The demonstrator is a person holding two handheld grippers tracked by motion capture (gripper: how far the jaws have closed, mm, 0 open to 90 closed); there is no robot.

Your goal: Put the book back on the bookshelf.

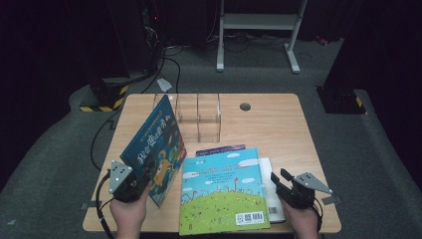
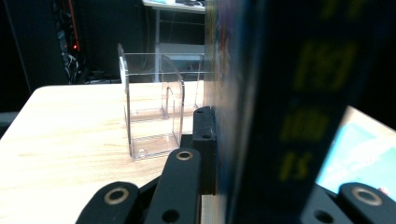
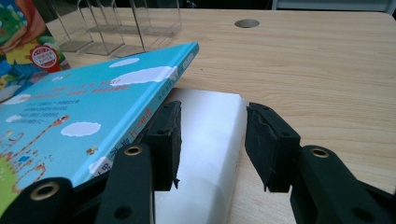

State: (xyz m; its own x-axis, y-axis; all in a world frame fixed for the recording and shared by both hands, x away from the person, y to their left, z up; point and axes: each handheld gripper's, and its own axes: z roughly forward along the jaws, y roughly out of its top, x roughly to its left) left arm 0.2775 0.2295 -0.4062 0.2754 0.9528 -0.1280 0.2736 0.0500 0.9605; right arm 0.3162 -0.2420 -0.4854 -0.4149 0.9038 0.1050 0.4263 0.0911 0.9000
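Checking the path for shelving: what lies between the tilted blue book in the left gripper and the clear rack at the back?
In the high view, only bare table separates the blue book from the clear rack; its top corner nearly reaches the rack.

A: How are the grippers built?
B: The left gripper [image 1: 130, 183] and right gripper [image 1: 293, 191] are made of black links, joined by brass-ringed screws. A grey three-cornered plate is carried on each.
A: And cables?
B: A black cable [image 1: 102, 211] is trailed from the left one.
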